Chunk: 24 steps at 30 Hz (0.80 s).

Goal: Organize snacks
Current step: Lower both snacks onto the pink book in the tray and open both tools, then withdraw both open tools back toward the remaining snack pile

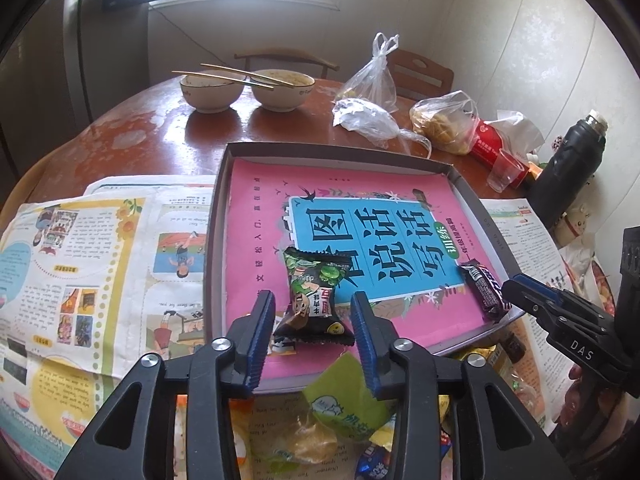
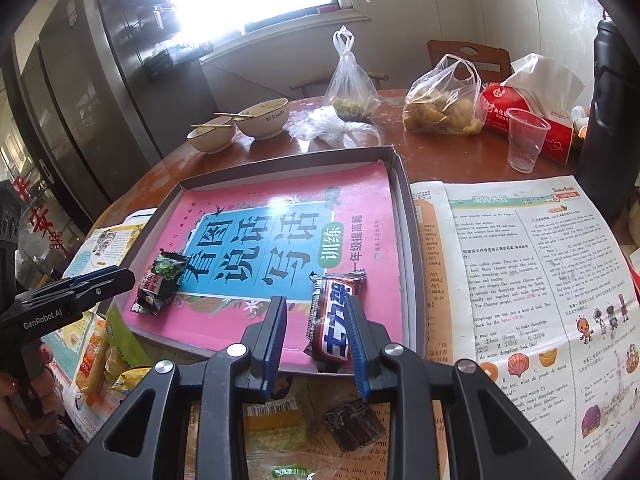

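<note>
A shallow grey box [image 1: 216,216] on the round table holds a pink book [image 1: 256,200]. A dark green snack packet [image 1: 316,280] lies on the book near the box's front left. My left gripper [image 1: 313,304] straddles it, open, with its pads clear of the wrapper. In the right wrist view the packet [image 2: 160,284] lies just beyond the left gripper [image 2: 120,278]. A brown chocolate bar [image 2: 332,320] rests at the box's front right corner. My right gripper [image 2: 316,304] stands narrow around it, the right pad against the wrapper. The left wrist view shows the bar [image 1: 482,284] beside the right gripper [image 1: 510,288].
Several loose snacks [image 1: 344,404] lie on the table in front of the box. Newspapers [image 1: 100,248] flank it on both sides. At the back stand two bowls with chopsticks [image 1: 212,88], plastic bags [image 1: 444,120], a clear cup [image 2: 524,140], a red tissue pack [image 2: 532,120] and a black flask [image 1: 568,168].
</note>
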Tool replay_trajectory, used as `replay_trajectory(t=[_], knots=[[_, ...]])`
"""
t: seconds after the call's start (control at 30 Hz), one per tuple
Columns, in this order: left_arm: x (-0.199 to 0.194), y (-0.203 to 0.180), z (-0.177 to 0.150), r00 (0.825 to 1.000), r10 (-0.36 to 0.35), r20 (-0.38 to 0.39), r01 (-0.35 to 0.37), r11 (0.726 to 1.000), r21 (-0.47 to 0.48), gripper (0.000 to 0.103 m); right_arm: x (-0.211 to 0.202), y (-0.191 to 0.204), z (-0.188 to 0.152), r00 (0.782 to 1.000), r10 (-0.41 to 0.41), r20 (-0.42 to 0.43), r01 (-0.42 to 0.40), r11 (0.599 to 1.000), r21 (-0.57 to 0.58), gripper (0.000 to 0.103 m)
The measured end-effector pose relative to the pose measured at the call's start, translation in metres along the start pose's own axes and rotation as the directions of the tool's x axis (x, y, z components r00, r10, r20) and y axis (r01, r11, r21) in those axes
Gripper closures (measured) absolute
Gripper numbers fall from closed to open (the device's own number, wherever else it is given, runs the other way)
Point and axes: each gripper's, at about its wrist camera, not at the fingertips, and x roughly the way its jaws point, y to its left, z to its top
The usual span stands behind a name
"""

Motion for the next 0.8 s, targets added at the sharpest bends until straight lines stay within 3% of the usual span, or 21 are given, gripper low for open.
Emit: replay_trajectory(t=[0.23, 0.43, 0.8], knots=[[-0.014, 0.003, -0.002, 1.0, 0.011, 0.026, -0.011, 1.0, 0.003, 0.05, -0.01, 0.001, 0.001, 1.0, 0.003, 0.028, -0.004, 1.0, 0.003, 0.065], [-0.028, 0.009, -0.006, 0.999, 0.006, 0.047, -0.006, 1.0, -0.013, 0.034, -0.018, 0.001, 0.002, 0.999, 0.007, 0.047, -0.007, 1.0, 0.009, 0.058], [-0.057, 0.02, -0.016, 0.996, 0.046, 0.077, -0.044, 0.999, -0.027, 0.031, -0.035, 0.006, 0.003, 0.995, 0.013, 0.1, -0.013, 1.0, -0.005, 0.044]])
